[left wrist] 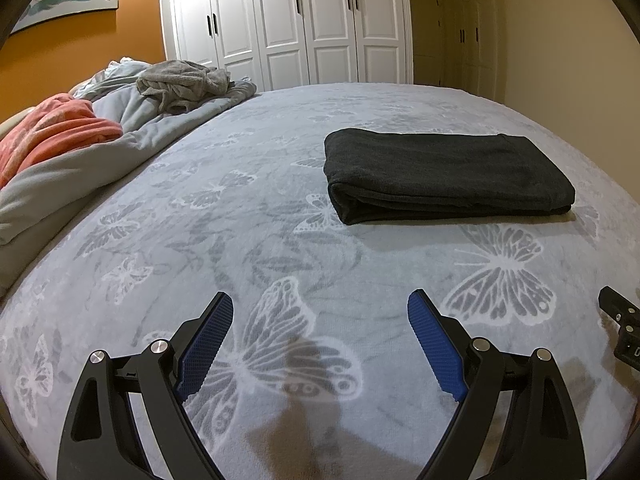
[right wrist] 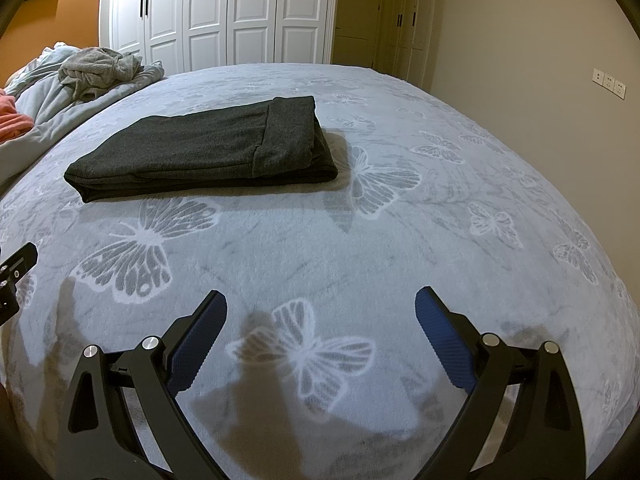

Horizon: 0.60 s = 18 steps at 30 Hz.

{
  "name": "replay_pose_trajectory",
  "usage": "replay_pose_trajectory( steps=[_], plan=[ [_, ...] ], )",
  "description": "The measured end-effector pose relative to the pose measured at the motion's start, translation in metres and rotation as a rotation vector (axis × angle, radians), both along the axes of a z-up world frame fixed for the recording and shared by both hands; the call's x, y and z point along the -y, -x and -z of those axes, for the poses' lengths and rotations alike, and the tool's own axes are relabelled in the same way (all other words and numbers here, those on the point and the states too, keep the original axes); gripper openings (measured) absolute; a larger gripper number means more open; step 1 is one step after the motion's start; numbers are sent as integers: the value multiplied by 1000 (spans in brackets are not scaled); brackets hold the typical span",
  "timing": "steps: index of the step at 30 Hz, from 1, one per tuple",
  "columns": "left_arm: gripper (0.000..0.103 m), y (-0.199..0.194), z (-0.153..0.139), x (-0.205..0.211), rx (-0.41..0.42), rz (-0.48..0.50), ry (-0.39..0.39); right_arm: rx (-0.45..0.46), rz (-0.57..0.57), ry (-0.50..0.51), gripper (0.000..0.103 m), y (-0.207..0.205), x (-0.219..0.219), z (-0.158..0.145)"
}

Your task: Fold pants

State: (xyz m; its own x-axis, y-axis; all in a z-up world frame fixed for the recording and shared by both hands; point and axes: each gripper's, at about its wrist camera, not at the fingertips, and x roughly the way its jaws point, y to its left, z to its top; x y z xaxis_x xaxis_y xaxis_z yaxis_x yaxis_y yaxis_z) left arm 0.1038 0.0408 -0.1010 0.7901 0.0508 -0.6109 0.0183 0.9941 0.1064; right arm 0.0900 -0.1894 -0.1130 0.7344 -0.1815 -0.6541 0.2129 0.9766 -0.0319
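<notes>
Dark grey pants (left wrist: 444,174) lie folded into a flat rectangular stack on the bed; they also show in the right wrist view (right wrist: 208,148). My left gripper (left wrist: 320,312) is open and empty, hovering over the blanket well short of the pants, which lie ahead to its right. My right gripper (right wrist: 320,304) is open and empty, also short of the pants, which lie ahead to its left. Part of the right gripper (left wrist: 620,328) shows at the left view's right edge, and part of the left gripper (right wrist: 12,280) at the right view's left edge.
The bed is covered by a light grey butterfly-print blanket (left wrist: 280,240). A heap of bedding with a grey towel (left wrist: 184,80) and a coral blanket (left wrist: 56,128) lies at far left. White wardrobe doors (left wrist: 288,20) stand behind the bed. Wall sockets (right wrist: 610,82) show at right.
</notes>
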Motion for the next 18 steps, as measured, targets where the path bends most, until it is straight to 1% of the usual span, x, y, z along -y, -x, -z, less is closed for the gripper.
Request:
replay_pose_trajectory(
  steps=[3,8,11,12,18],
  plan=[
    [86,0,0,2,3,-1,-11,0,0,1,93,0,0,0],
    [85,4,-1,1,19,14,-1,-1,-2,1,93,0,-1,0],
    [84,2,0,2,2,25,1,0,-1,1,93,0,-1,0],
    [82,1,0,2,-3,23,-3,0,-1,1,93,0,0,0],
    [82,-1,2,5,-10,27,-15,-1,0,1,93,0,-1,0]
  ],
)
